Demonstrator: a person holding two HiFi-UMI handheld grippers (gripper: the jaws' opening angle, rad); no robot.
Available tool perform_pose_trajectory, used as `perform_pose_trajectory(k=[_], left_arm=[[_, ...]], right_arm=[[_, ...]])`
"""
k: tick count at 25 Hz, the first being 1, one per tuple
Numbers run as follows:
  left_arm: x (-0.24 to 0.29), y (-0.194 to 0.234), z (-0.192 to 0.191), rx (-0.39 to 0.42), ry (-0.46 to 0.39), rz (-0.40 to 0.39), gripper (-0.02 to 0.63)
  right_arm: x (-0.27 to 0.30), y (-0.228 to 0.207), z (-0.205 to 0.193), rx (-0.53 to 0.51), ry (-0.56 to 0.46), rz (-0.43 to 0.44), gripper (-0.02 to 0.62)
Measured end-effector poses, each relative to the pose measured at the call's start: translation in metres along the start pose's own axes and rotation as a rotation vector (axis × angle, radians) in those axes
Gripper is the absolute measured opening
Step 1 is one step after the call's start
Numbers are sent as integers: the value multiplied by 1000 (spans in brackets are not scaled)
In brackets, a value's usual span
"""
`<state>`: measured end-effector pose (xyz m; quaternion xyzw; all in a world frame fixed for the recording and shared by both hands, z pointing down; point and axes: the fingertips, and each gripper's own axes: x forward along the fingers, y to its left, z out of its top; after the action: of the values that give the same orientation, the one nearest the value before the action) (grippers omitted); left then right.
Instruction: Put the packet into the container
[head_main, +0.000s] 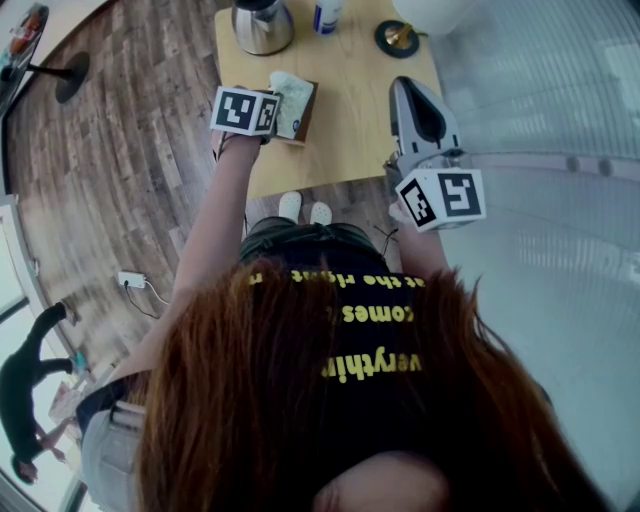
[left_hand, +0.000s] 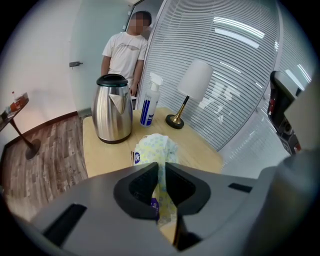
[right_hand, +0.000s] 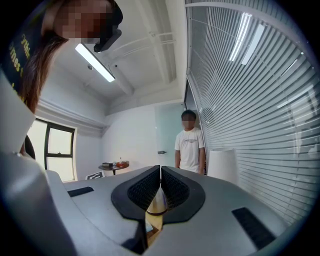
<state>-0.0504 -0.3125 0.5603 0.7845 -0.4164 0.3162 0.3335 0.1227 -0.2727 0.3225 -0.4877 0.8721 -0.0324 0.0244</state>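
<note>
While left gripper (left_hand: 160, 172) pinches packet (left_hand: 155, 147), we judge it light, soft, crushable, film likely slippery; we favour gentle mid-body grip. Right gripper (right_hand: 160, 175) closed, empty.

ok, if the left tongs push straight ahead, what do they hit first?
The left tongs are shut on the packet. Past it, probably bare tabletop, short of the spray bottle and lamp; depth unclear.

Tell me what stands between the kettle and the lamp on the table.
A white and blue spray bottle stands between the kettle and the lamp. The left gripper view shows it plainly.
</note>
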Motion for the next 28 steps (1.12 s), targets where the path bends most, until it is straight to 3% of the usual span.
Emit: perform_pose_trajectory(k=[23, 28], left_arm=[[20, -7, 1, -47, -11, -48, 64], [19, -9, 9, -46, -49, -63, 114]], right_arm=[[1, -13, -2, 11, 1, -13, 17], [3, -15, -2, 13, 1, -14, 17]])
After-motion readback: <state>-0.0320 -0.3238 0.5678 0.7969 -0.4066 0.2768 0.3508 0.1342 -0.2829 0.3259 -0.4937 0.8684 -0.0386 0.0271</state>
